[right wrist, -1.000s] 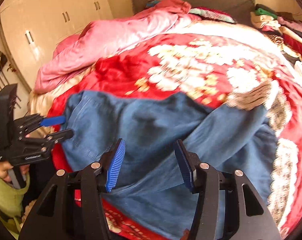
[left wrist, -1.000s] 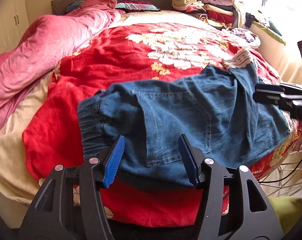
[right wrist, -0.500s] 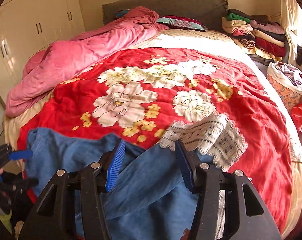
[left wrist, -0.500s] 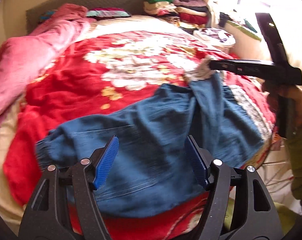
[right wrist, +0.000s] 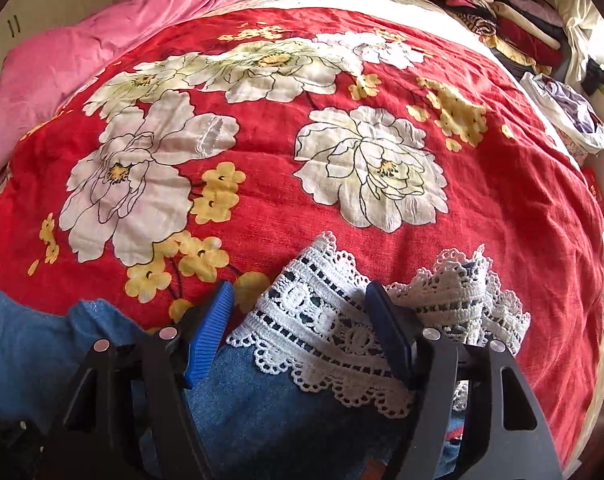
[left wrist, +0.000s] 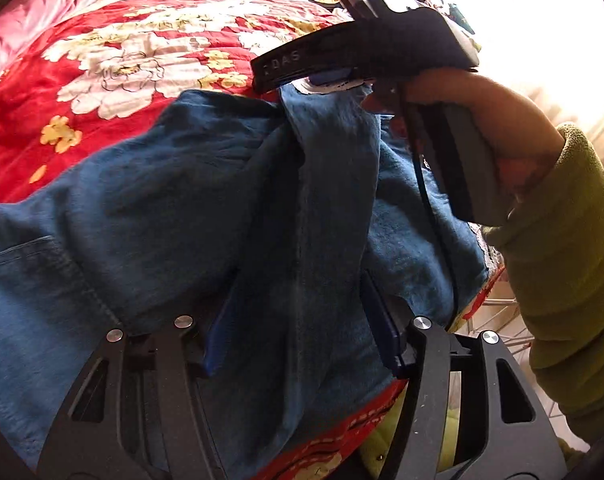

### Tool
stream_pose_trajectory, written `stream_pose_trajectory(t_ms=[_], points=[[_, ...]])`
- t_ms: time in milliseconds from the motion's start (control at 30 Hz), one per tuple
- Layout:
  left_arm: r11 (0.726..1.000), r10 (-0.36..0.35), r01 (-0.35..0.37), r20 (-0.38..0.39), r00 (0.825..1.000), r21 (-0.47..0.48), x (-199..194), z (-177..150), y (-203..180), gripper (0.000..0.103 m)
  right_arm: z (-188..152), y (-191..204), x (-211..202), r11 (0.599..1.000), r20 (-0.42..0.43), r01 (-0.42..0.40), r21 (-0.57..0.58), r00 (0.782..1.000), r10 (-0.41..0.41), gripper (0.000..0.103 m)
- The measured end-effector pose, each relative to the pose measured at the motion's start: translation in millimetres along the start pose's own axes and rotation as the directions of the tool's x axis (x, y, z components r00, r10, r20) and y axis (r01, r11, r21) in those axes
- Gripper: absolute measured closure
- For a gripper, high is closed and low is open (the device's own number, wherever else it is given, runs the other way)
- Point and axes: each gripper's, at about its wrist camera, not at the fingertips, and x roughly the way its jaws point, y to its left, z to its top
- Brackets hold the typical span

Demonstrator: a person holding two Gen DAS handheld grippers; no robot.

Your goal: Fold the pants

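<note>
I see the pants [left wrist: 149,208], blue denim, lying across the near edge of the bed on the red flowered blanket [right wrist: 382,80]. One leg is draped over the rest of the denim and runs up the left wrist view as a long strip with a seam down its middle.

Left gripper [left wrist: 302,328]: jaws apart, one blue pad on each side of that strip low down. The cloth lies between them; I cannot tell from this angle whether the pads [left wrist: 217,336] touch it, since the fabric covers their tips. Nothing is clamped that I can see.

Right gripper [right wrist: 299,328]: jaws apart, sitting over the cuff end of the leg. The white lace trim [right wrist: 322,332] on the hem lies between and under the two blue pads. The right-hand pad rests against the lace; the left-hand pad stands clear of it, above the blanket.

In the left wrist view the right gripper [left wrist: 326,76] appears from the side at the top of the strip, held by a hand [left wrist: 482,120] in a green fleece sleeve [left wrist: 562,280], with a bit of white trim showing just under it.

Background: pink quilt [right wrist: 81,48] bunched along the left side of the bed, a stack of folded clothes [right wrist: 494,8] at the far right corner.
</note>
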Motion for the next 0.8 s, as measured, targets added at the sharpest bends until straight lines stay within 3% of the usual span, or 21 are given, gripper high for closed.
stream_pose_trajectory(t_ms=[67, 133, 333, 500, 633, 800], points=[[1.0, 0.012, -0.012, 0.011, 1.0, 0.013, 1.3, 0.1, 0.2, 0.056, -2.9, -0.4, -1.8, 0.999, 0.03, 0.021, -0.031, 0.999, -0.02, 0.07], [1.0, 0.022, -0.022, 0.021, 1.0, 0.01, 0.9, 1.3, 0.5, 0.076, -4.8, -5.6, -9.6, 1.0, 0.072, -0.006, -0.023, 0.997, 0.008, 0.092], [1.0, -0.01, 0.01, 0.043, 0.999, -0.005, -8.1, -2.0, 6.7, 0.086, -30.3, -37.1, -71.8, 0.987, 0.239, -0.13, 0.098, 0.966, 0.103, 0.093], [0.998, 0.02, -0.023, 0.054, 0.998, 0.053, -16.1, -7.9, -2.9, 0.092, -84.5, -71.9, -142.6, 0.95, 0.341, -0.227, 0.212, 0.929, 0.146, 0.093], [0.994, 0.035, -0.039, 0.045, 0.998, 0.1, -17.8, -14.3, -8.3, 0.093, -134.6, -96.3, -170.2, 0.913, 0.343, -0.261, 0.314, 0.928, 0.147, 0.093], [0.988, 0.056, -0.061, 0.036, 0.998, 0.141, -20.2, -30.1, -14.9, 0.093, -198.0, -110.1, -165.1, 0.847, 0.287, -0.297, 0.44, 0.941, 0.18, 0.09]])
